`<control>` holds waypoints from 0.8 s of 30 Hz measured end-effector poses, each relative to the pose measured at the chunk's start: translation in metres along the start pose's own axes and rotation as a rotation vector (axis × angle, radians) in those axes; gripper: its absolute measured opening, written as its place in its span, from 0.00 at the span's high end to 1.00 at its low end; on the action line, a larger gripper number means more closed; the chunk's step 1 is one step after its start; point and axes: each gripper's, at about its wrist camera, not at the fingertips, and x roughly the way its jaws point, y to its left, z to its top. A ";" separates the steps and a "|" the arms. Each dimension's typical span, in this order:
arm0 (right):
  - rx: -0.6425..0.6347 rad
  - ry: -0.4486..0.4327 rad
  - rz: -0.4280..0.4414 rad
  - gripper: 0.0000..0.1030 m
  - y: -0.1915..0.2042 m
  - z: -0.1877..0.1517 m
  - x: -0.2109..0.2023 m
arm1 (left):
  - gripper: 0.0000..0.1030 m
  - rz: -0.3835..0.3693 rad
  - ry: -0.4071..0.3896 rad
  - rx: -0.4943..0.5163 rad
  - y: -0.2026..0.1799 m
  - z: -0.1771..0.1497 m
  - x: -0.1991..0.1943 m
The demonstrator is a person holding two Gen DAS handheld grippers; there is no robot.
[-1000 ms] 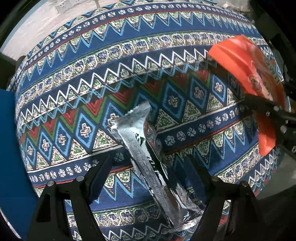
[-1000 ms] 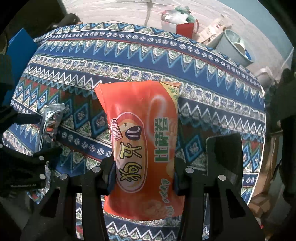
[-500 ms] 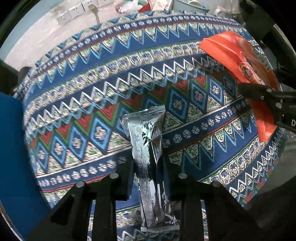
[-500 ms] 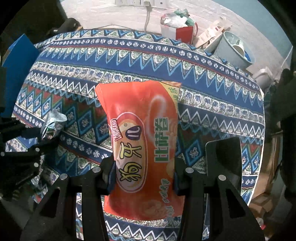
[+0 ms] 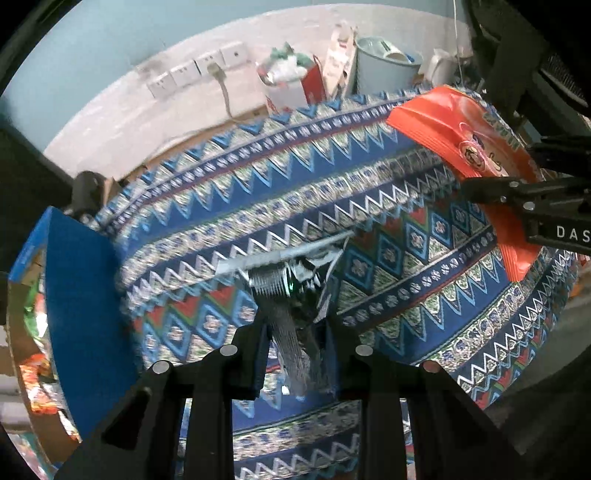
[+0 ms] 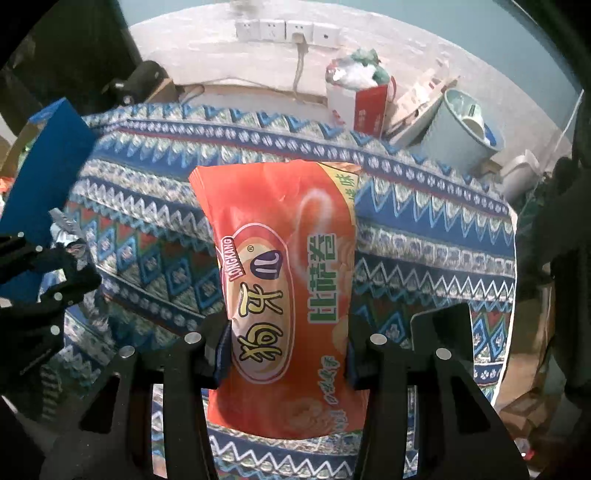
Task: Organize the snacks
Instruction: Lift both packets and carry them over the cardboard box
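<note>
A silver foil snack packet hangs pinched in my left gripper, which is shut on it above the patterned tablecloth. The packet's top seam is crumpled and bent sideways. An orange snack bag with a printed logo stands lifted between the pads of my right gripper, shut on its lower half. In the left wrist view the same orange bag shows at the right with the right gripper's black fingers across it. The left gripper with the foil packet appears at the left in the right wrist view.
A blue-sided cardboard box holding several snacks stands at the table's left edge. Behind the table lie a white wall with sockets, a red-and-white carton, a pale bucket and a white kettle.
The left gripper closed on the foil packet and lifted it off the cloth. The right gripper rose a little with the orange bag still held. Both views now show more of the back wall.
</note>
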 end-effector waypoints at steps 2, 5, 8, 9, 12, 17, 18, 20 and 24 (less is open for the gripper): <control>-0.002 -0.018 0.004 0.56 0.006 0.004 -0.005 | 0.75 0.008 -0.022 -0.006 0.016 -0.002 -0.007; -0.008 -0.048 0.012 0.56 0.015 0.011 -0.014 | 0.75 0.017 -0.055 -0.019 0.042 -0.002 -0.013; -0.022 -0.074 0.019 0.56 0.027 0.019 -0.023 | 0.75 0.034 -0.093 -0.031 0.059 -0.002 -0.027; -0.028 -0.083 0.023 0.56 0.031 0.022 -0.026 | 0.75 0.040 -0.106 -0.035 0.064 -0.002 -0.032; -0.041 -0.106 0.033 0.56 0.043 0.029 -0.034 | 0.75 0.055 -0.141 -0.052 0.078 -0.002 -0.047; -0.063 -0.154 0.055 0.56 0.064 0.042 -0.049 | 0.75 0.089 -0.211 -0.073 0.098 -0.005 -0.072; -0.069 -0.168 0.063 0.56 0.069 0.044 -0.053 | 0.75 0.094 -0.223 -0.077 0.101 -0.006 -0.076; -0.083 -0.191 0.074 0.56 0.079 0.049 -0.060 | 0.75 0.106 -0.247 -0.085 0.108 -0.008 -0.086; -0.111 -0.227 0.099 0.56 0.100 0.058 -0.073 | 0.75 0.129 -0.283 -0.098 0.123 -0.012 -0.102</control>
